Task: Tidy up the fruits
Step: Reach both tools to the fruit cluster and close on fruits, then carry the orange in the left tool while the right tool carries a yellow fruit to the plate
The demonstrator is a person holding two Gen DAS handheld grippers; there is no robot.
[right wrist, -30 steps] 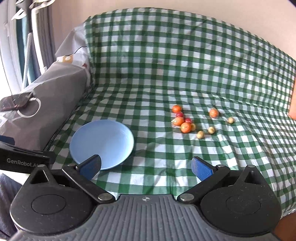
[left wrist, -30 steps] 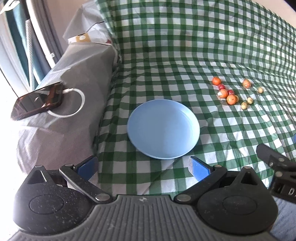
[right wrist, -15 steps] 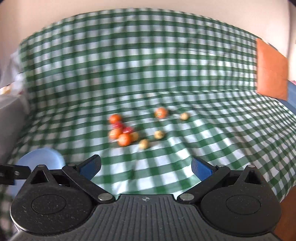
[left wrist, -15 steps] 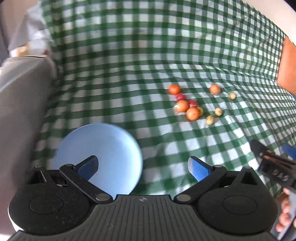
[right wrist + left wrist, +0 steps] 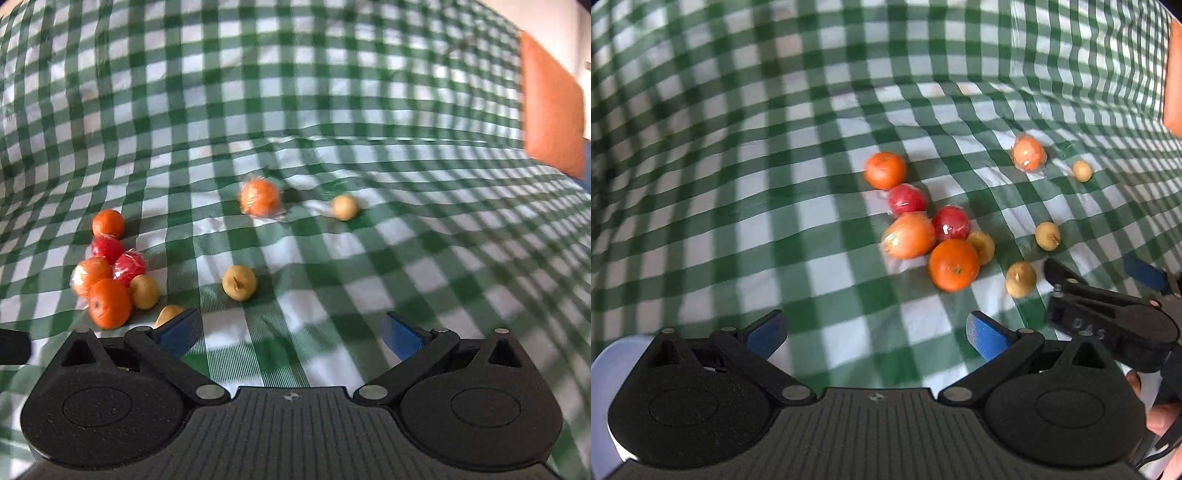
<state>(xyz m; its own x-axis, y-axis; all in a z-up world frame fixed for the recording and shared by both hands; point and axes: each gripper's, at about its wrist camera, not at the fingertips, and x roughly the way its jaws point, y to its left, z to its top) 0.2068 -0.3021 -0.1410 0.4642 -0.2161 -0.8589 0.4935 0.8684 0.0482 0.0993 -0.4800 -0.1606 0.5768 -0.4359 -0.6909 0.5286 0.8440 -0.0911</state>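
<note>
Small fruits lie on the green checked cloth [image 5: 775,221]. A cluster holds an orange [image 5: 953,264], a wrapped orange fruit [image 5: 908,235], two red fruits [image 5: 907,199] and another orange [image 5: 885,170]. Yellow fruits [image 5: 1020,279] lie to its right. My left gripper [image 5: 875,332] is open and empty, just short of the cluster. My right gripper [image 5: 291,330] is open and empty, with a yellow fruit [image 5: 239,283] just ahead and the cluster [image 5: 109,303] to its left. A wrapped orange fruit [image 5: 259,198] and a yellow one [image 5: 344,207] lie farther off.
The blue plate's rim [image 5: 602,373] shows at the lower left of the left wrist view. The right gripper [image 5: 1108,317] sits at the right of that view. An orange cushion [image 5: 552,107] stands at the far right.
Both grippers have swung right and moved closer to the fruits. The plate has slid almost out of the left view and out of the right view.
</note>
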